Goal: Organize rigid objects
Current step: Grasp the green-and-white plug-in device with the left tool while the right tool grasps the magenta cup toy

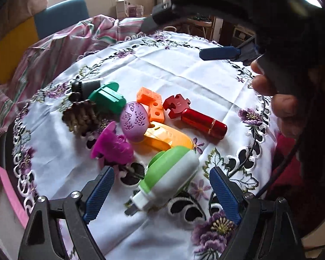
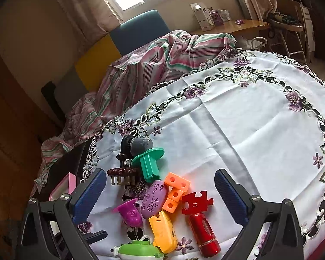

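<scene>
white tablecloth (image 1: 173, 69) edged in purple flowers and green leaves, and on it a red cylinder (image 1: 203, 123), red puzzle piece (image 1: 176, 106), orange blocks (image 1: 152, 106), lilac patterned egg (image 1: 134, 120), yellow-orange case (image 1: 169, 137), magenta cup (image 1: 112, 147), green-and-white gadget (image 1: 171, 173), teal peg (image 1: 107, 98), blue-padded fingers (image 1: 99, 192).

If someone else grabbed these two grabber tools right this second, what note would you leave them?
Left gripper: open, empty, straddling the green-and-white device.
Right gripper: open, empty, hovering above the pile.
Things: purple egg, orange blocks, red puzzle piece, red cylinder, yellow piece, magenta cup, green flanged piece, all clustered on the tablecloth.
Done: nothing visibly sorted.
Left: everything.
</scene>
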A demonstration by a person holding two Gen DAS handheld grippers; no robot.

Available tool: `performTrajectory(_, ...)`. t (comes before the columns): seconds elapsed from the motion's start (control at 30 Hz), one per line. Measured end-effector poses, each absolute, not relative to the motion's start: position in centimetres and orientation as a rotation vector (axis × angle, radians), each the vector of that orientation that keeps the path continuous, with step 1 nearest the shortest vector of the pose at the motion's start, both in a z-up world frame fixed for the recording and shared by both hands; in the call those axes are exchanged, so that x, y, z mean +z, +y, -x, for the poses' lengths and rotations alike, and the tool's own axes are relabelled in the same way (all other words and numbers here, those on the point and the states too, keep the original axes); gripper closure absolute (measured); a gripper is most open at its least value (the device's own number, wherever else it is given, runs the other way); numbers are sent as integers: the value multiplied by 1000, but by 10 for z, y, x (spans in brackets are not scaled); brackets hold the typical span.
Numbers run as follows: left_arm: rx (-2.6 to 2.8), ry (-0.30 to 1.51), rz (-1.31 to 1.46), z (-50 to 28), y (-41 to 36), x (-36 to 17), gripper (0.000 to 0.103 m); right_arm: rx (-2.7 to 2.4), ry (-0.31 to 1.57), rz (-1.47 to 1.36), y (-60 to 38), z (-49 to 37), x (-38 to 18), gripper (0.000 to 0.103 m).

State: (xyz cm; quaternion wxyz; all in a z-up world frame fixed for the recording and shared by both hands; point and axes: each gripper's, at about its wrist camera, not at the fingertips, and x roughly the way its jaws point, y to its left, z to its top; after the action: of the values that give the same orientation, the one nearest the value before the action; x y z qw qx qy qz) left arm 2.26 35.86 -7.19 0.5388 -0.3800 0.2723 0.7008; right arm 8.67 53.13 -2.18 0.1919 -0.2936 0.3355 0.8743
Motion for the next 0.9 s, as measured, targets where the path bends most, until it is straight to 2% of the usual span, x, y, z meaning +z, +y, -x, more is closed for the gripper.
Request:
performTrajectory(0.07, 1651, 641, 921, -20, 366, -78, 18, 2442, 953, 820, 534, -88, -23, 0)
performTrajectory(0.13, 1621, 639, 955, -20, 372, -85, 48, 2433, 961, 824, 535, -88, -24, 1)
performTrajectory(0.4, 1724, 499, 998, -23, 325, -79, 49, 2465, 905, 957, 524, -71, -31, 29)
performTrajectory(0.67, 1840, 341, 1048, -22, 261, -62, 49, 2587, 725, 1219, 481, -41, -43, 43)
performTrajectory(0.9, 1896, 267, 1023, -24, 226, -44, 49, 2629, 349, 1463, 424, -15, -60, 46)
